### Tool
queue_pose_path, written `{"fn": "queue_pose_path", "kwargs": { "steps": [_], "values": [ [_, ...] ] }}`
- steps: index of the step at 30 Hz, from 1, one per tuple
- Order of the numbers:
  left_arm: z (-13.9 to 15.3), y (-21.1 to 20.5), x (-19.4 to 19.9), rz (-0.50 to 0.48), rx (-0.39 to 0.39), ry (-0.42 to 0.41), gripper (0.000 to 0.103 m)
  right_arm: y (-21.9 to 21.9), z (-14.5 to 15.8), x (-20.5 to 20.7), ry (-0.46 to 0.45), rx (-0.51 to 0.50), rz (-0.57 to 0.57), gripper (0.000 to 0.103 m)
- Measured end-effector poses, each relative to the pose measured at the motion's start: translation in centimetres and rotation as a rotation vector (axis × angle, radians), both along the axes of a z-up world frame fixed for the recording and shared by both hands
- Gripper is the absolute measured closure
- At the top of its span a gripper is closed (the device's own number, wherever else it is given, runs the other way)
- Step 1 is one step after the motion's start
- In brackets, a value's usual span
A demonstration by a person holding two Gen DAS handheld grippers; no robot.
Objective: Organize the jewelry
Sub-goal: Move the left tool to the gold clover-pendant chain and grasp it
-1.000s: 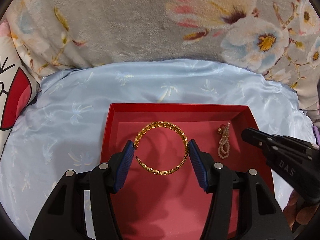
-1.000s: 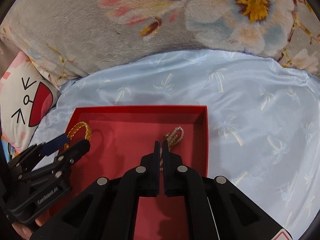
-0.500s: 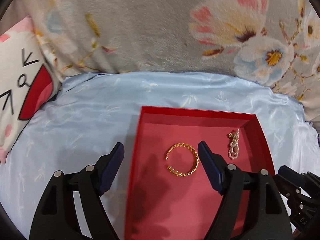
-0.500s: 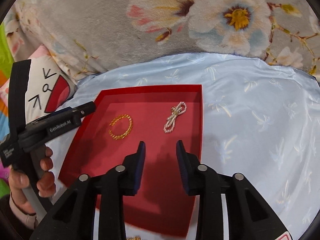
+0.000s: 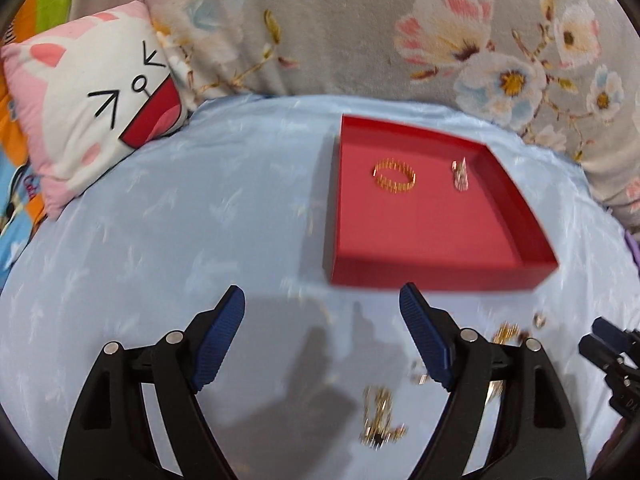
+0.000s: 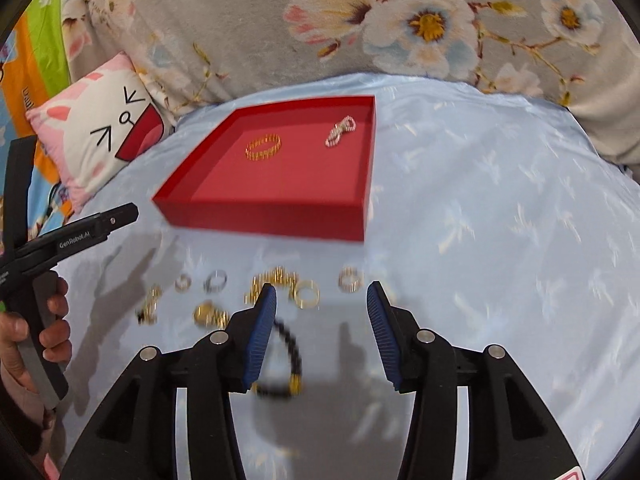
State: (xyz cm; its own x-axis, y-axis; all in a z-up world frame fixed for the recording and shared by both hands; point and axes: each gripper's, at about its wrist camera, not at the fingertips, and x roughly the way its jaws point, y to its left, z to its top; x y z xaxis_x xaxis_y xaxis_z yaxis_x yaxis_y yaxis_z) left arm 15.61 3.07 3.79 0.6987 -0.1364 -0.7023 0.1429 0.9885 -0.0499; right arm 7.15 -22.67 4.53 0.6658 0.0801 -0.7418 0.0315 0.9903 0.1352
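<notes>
A red tray (image 5: 440,280) (image 6: 264,216) lies on light blue satin cloth. In it lie a gold bracelet (image 5: 395,176) (image 6: 263,147) and a pearl piece (image 5: 461,174) (image 6: 340,131). Several loose rings and gold pieces (image 6: 308,292) and a black bead bracelet (image 6: 290,344) lie on the cloth in front of the tray. A gold chain piece (image 5: 380,416) lies near my left gripper. My left gripper (image 5: 322,304) is open and empty, in front of the tray. My right gripper (image 6: 322,300) is open and empty above the loose pieces.
A cat-face cushion (image 5: 92,108) (image 6: 96,140) lies to the left. A grey floral blanket (image 5: 360,32) (image 6: 360,20) rises behind the cloth. The hand holding the left gripper shows in the right wrist view (image 6: 52,320).
Both grippers pulled back out of the tray and opened wide. The bracelet and the pearl piece stayed in the tray. The loose jewelry in front of the tray came into view.
</notes>
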Motion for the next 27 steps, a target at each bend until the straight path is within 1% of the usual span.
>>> {"fn": "queue_pose_path", "kwargs": {
  "steps": [2, 4, 6, 9, 11, 17, 20, 21, 23, 25, 27],
  "values": [
    [-1.0, 0.0, -1.8, 0.000, 0.018, -0.002, 0.026, 0.4, -0.7, -1.3, 0.009, -0.005, -0.002, 0.054],
    [-2.0, 0.0, -3.4, -0.001, -0.002, 0.015, 0.025, 0.7, -1.3, -2.5, 0.014, -0.005, -0.010, 0.053],
    [-2.9, 0.1, -4.6, -0.008, -0.025, 0.027, 0.024, 1.1, -1.9, -3.4, 0.015, 0.017, -0.007, 0.053],
    [-3.8, -0.2, -5.7, -0.018, -0.023, 0.028, 0.022, 1.8, -2.5, -4.2, 0.013, 0.022, -0.001, 0.053],
    [-4.2, -0.5, -6.1, -0.032, -0.024, 0.042, 0.022, 2.3, -2.7, -4.4, 0.009, 0.017, 0.007, 0.053],
    [-4.4, -1.5, -6.9, -0.058, 0.007, 0.039, 0.022, 2.9, -3.7, -4.8, 0.014, 0.045, 0.012, 0.052],
    [-4.6, -1.8, -6.6, -0.056, 0.022, 0.053, 0.027, 3.1, -4.1, -4.9, 0.015, 0.044, 0.009, 0.052],
    [-4.7, -1.9, -6.4, -0.057, 0.023, 0.066, 0.033, 3.2, -4.3, -5.0, 0.016, 0.042, 0.008, 0.052],
    [-5.0, -1.9, -6.1, -0.053, 0.032, 0.082, 0.039, 3.4, -4.4, -5.0, 0.020, 0.036, 0.007, 0.052],
    [-5.0, -2.0, -6.0, -0.050, 0.040, 0.080, 0.040, 3.5, -4.4, -5.0, 0.013, 0.029, 0.008, 0.051],
    [-5.0, -2.2, -6.1, -0.052, 0.047, 0.077, 0.046, 3.5, -4.5, -5.1, 0.015, 0.027, 0.009, 0.051]
  ]
}}
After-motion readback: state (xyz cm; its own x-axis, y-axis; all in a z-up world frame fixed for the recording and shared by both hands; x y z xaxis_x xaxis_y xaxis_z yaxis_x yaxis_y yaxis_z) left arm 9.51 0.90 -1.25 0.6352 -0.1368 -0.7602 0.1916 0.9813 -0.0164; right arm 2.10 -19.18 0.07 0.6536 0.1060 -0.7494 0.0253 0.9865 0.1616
